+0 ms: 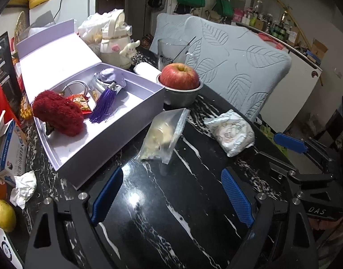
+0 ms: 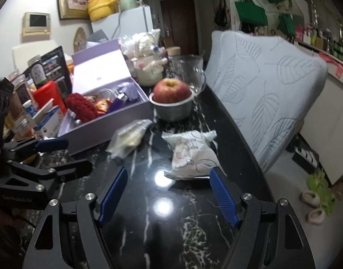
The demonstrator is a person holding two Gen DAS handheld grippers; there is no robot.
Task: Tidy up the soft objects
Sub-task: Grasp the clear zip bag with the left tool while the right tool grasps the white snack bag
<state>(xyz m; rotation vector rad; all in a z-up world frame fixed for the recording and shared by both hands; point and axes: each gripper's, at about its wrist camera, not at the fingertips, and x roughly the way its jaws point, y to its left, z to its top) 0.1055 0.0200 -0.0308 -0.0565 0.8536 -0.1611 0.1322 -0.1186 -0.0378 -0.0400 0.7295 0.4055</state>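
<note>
Through the left wrist view we see our left gripper (image 1: 172, 192) with its jaws spread wide and nothing between them, only the glossy black marble-veined desk (image 1: 162, 219). Just ahead of the jaws, a little left of their midline, lies a clear zip bag (image 1: 161, 132), crinkled and half slumped, holding something pale and lumpy. Ahead and to the right of the jaws sits a soft white packet (image 1: 230, 132), puffy, with faint printed drawings. Left of the jaws stands an open lilac box (image 1: 86, 157) of stiff card, with a shaggy dark red plush (image 1: 58, 113) and a purple tassel (image 1: 104, 105) inside. Farther ahead an apple (image 1: 179, 76) rests in a metal bowl (image 1: 181, 94). From the right wrist view our right gripper (image 2: 168, 195) also stands open and empty; the soft white packet (image 2: 192, 157) lies just ahead, its near edge close to the right fingertip, whether touching we cannot tell. The zip bag (image 2: 129, 139), blurred here, lies ahead beyond the left jaw, beside the lilac box (image 2: 108, 130). The left gripper (image 2: 46, 154) shows at the left.
</note>
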